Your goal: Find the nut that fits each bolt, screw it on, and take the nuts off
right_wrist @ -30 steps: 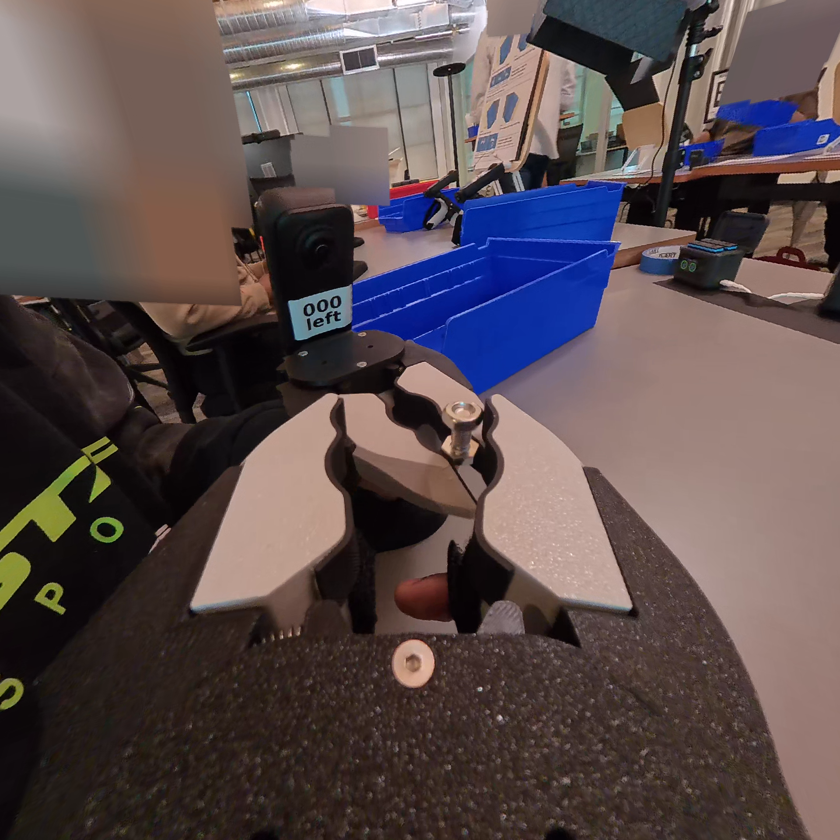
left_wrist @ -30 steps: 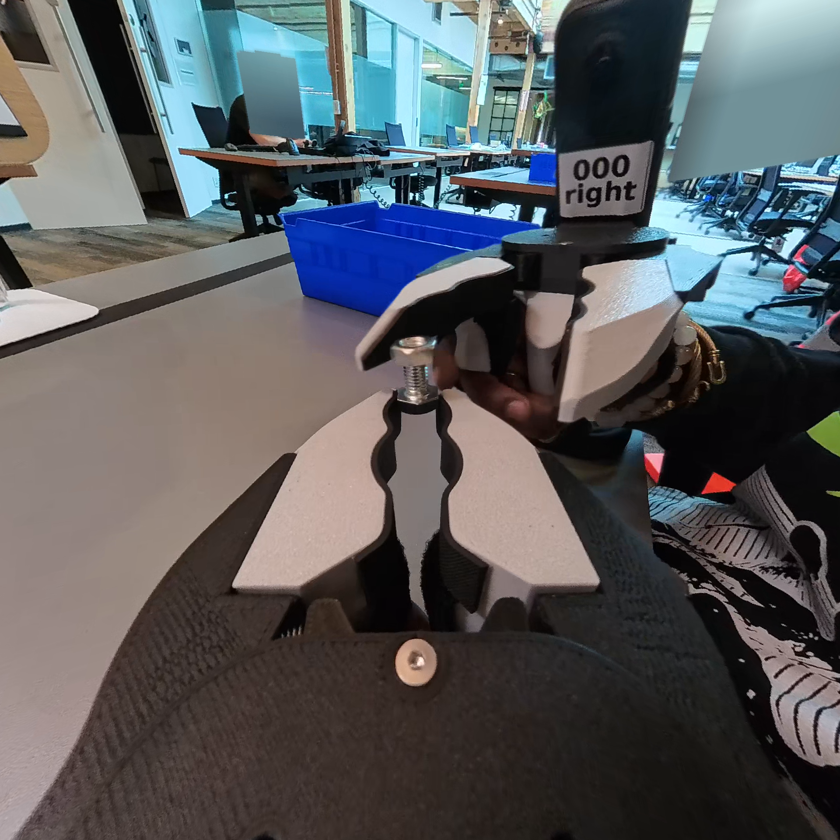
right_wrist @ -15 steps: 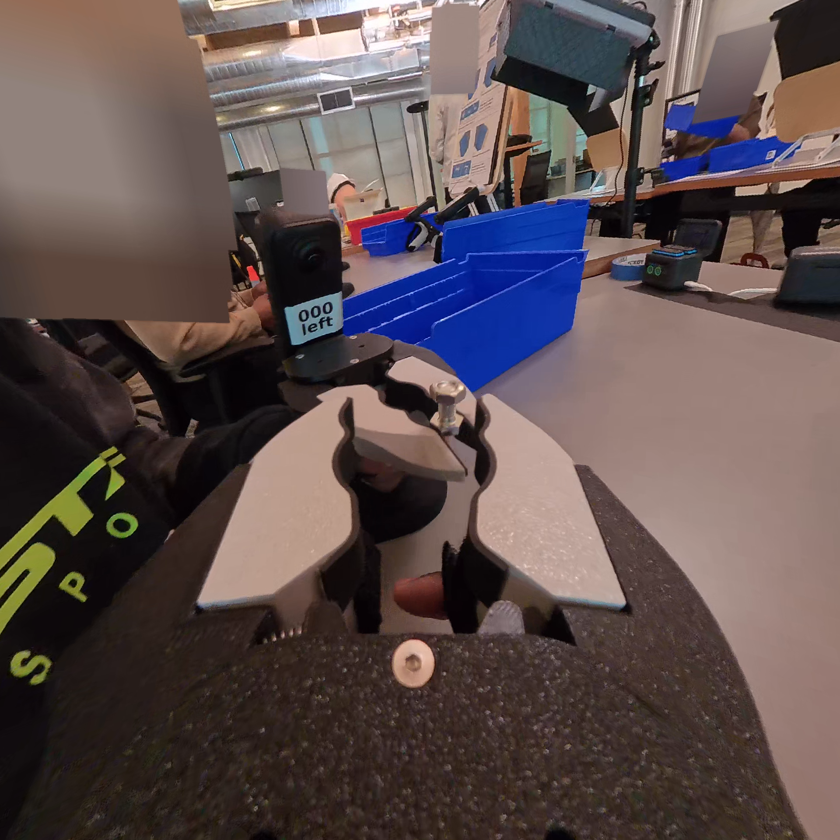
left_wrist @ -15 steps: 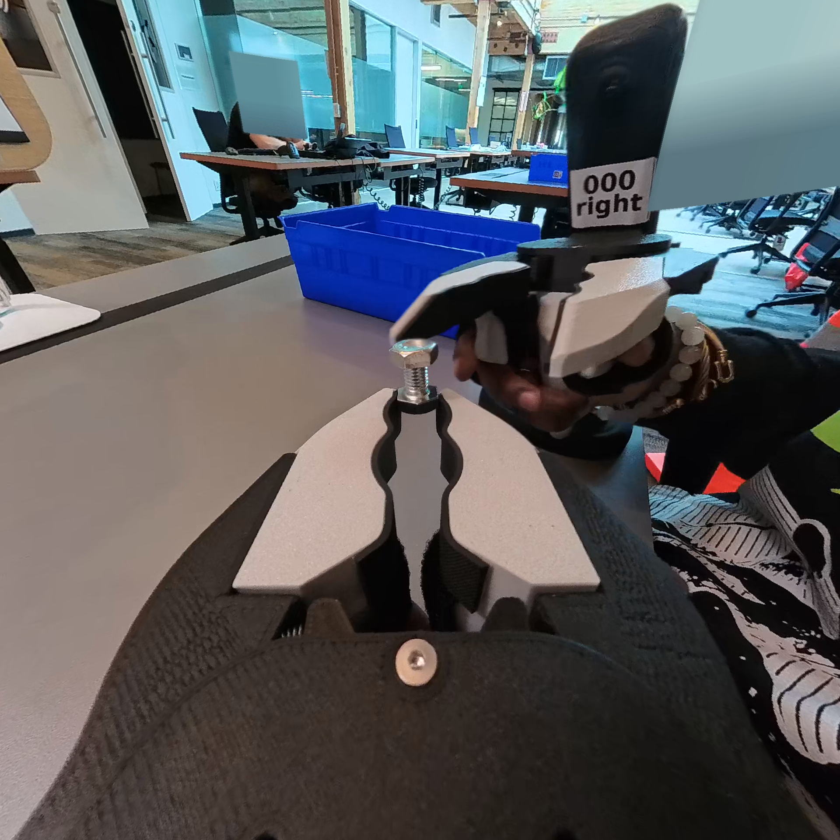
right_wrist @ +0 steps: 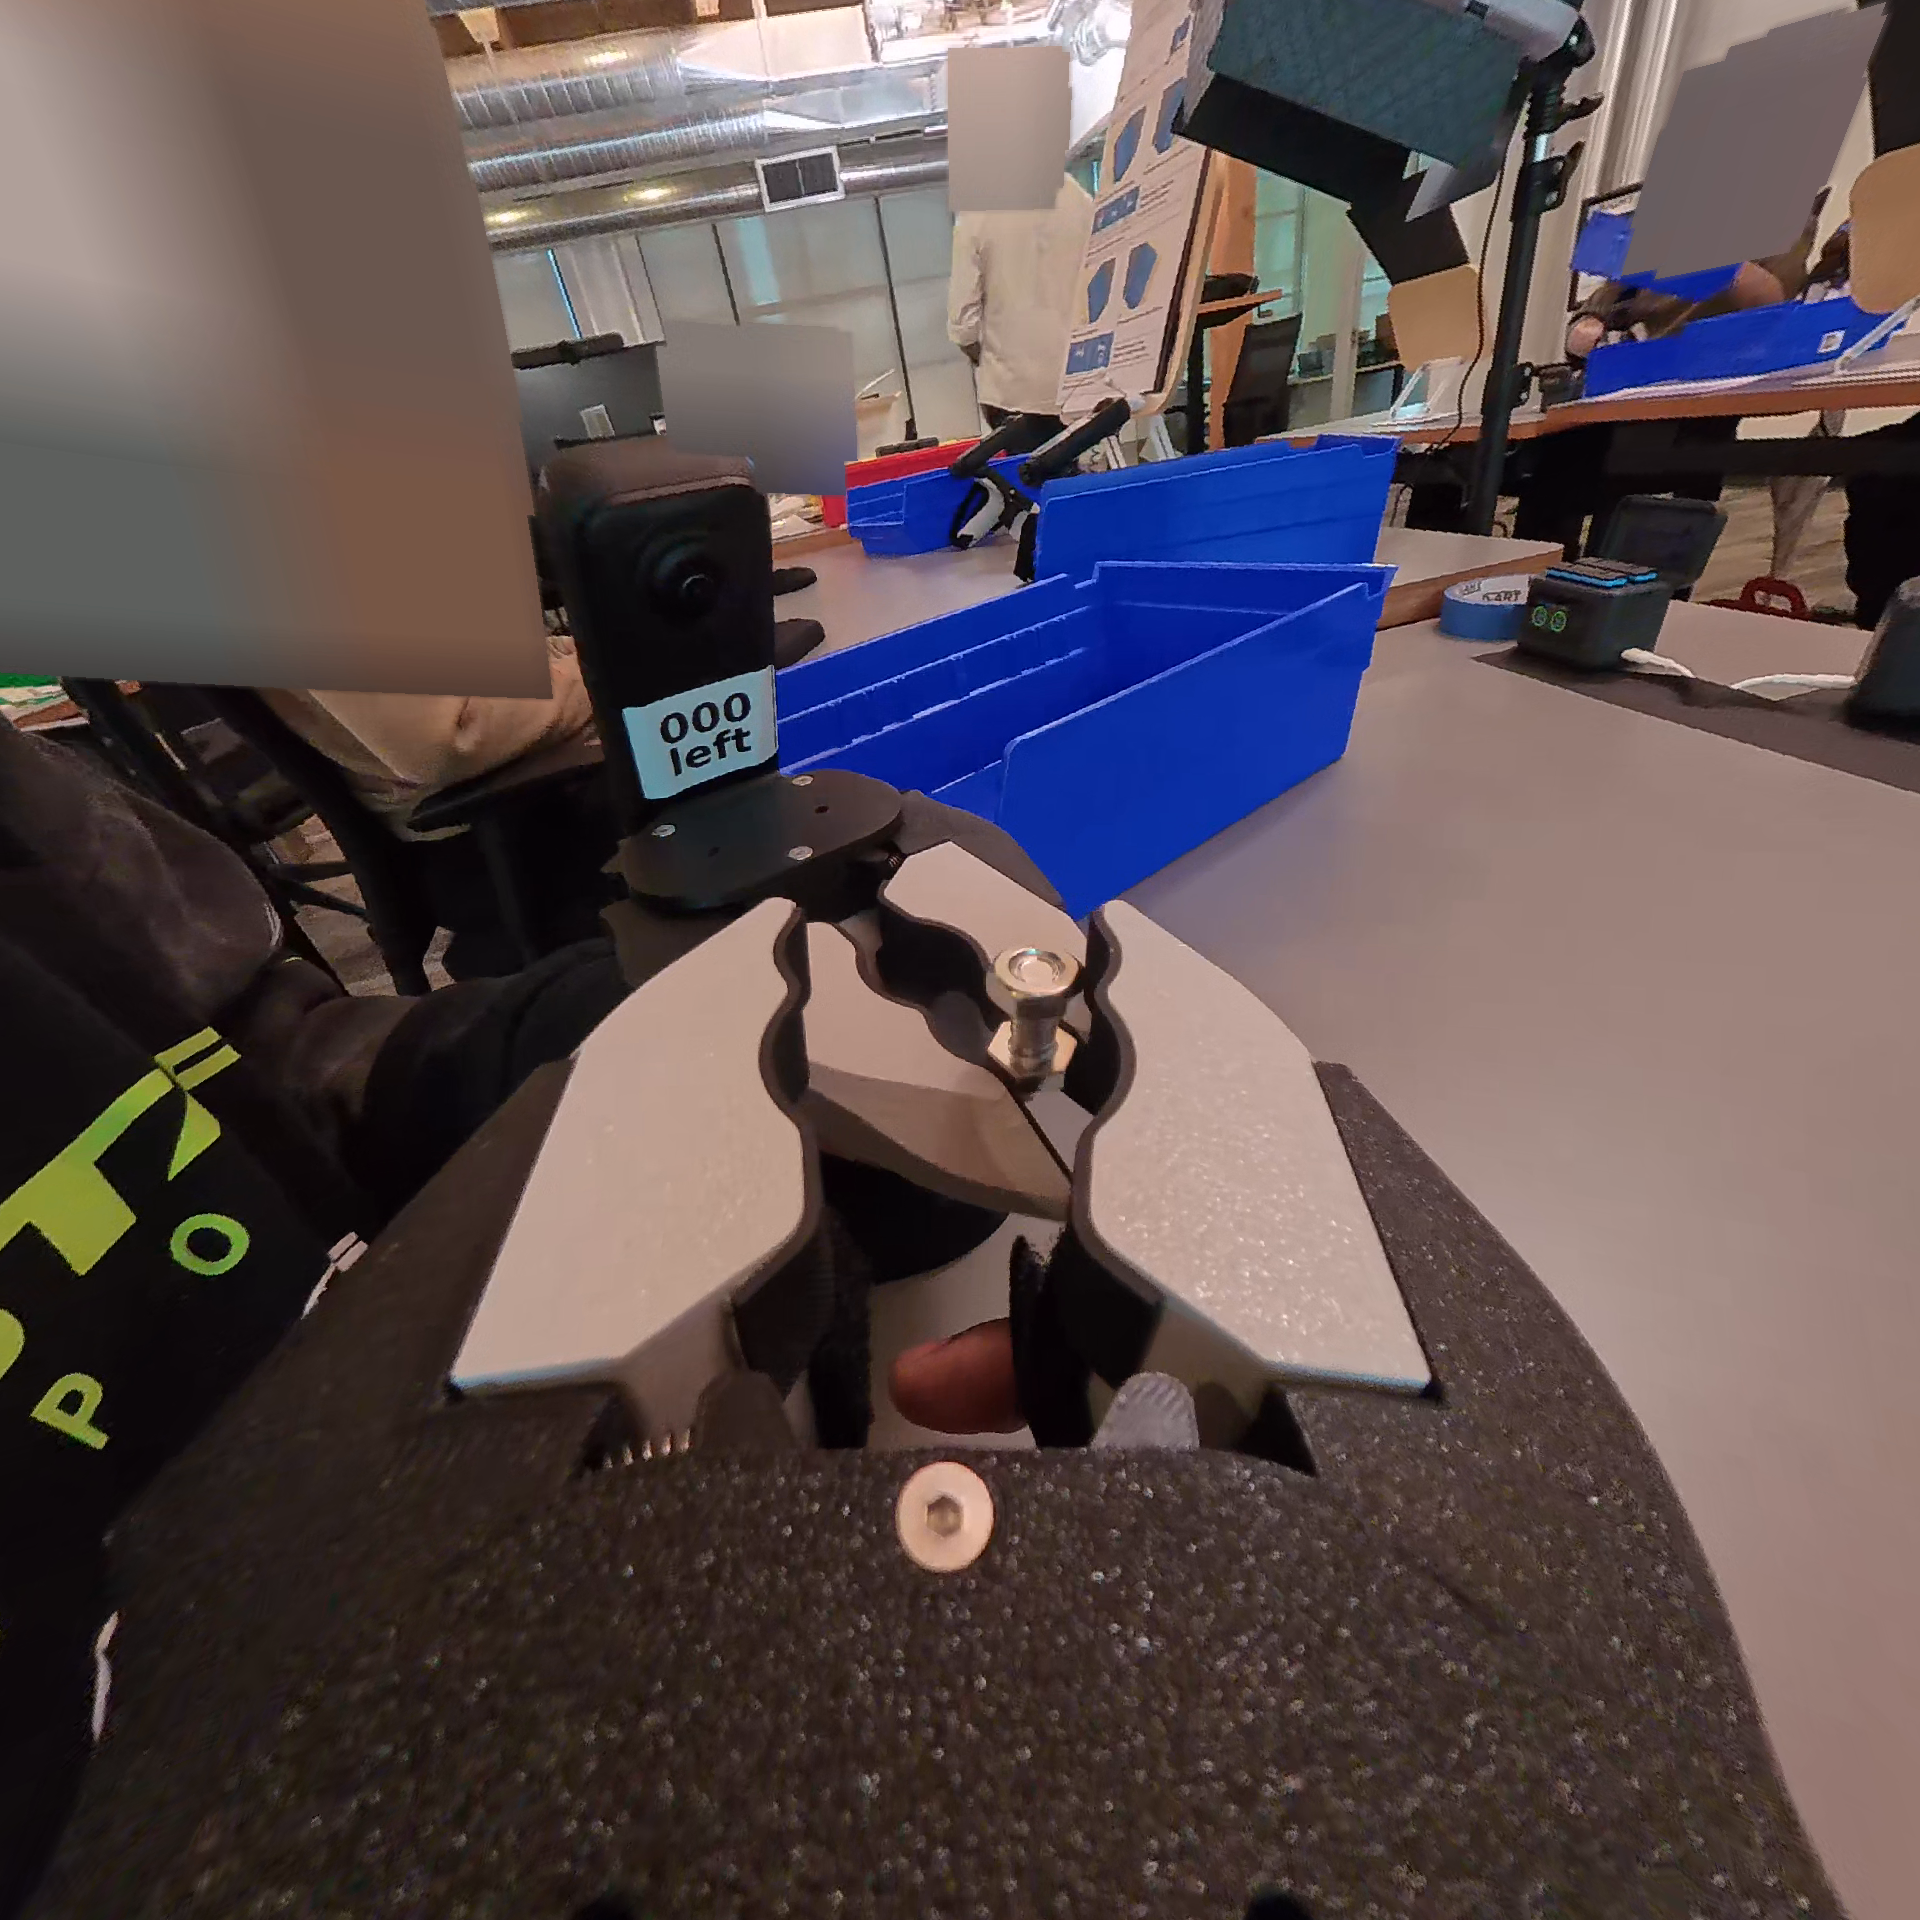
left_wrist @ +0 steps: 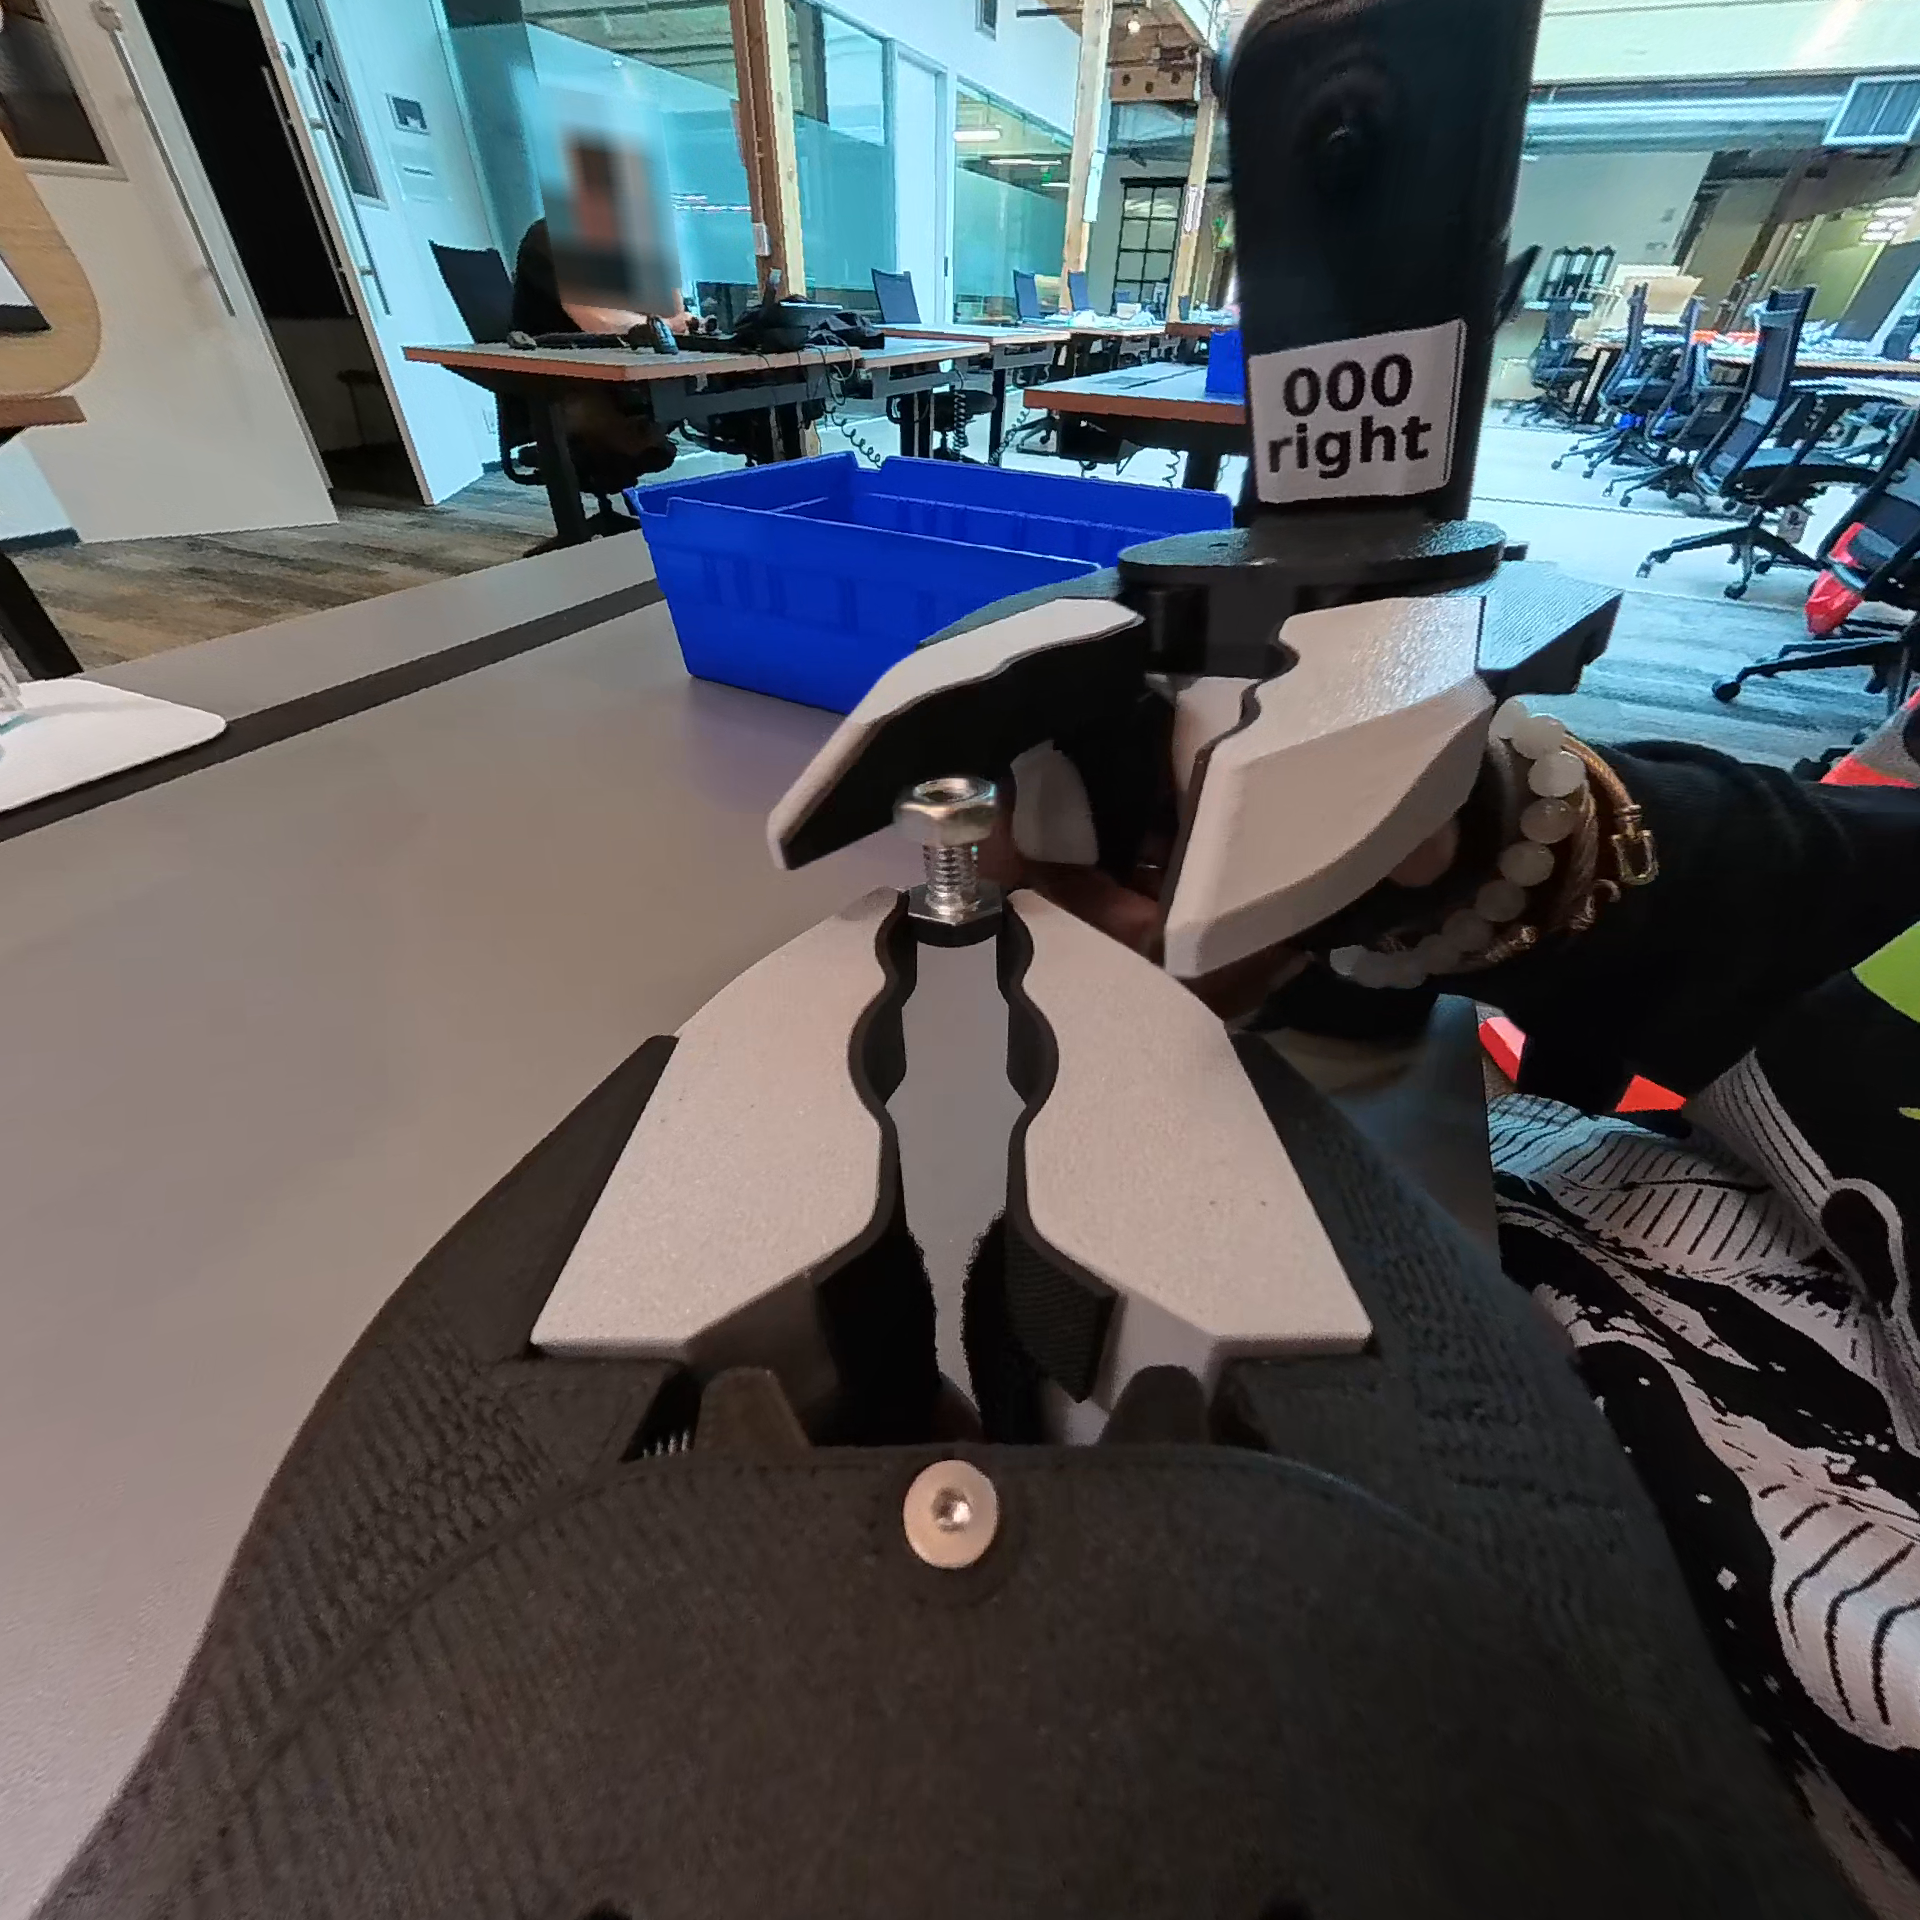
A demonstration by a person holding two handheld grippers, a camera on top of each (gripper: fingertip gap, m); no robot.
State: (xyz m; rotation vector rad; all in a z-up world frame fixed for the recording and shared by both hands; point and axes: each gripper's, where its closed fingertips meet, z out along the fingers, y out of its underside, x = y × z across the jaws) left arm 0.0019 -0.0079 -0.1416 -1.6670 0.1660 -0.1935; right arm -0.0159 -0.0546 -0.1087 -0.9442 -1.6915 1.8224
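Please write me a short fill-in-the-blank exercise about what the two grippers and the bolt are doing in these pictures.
1. The left gripper clamps the silver hex nut threaded on the silver ____.
2. The bolt stands with its hex head pointing ____.
3. The right gripper has its jaws ____ around the bolt head.
4. The plastic bin on the grey table is ____.

Missing words: bolt; up; open; blue

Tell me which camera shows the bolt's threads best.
The left wrist view: the bolt stands side-on above the left claw, threads clear. The right wrist view looks down on its head, shank foreshortened.
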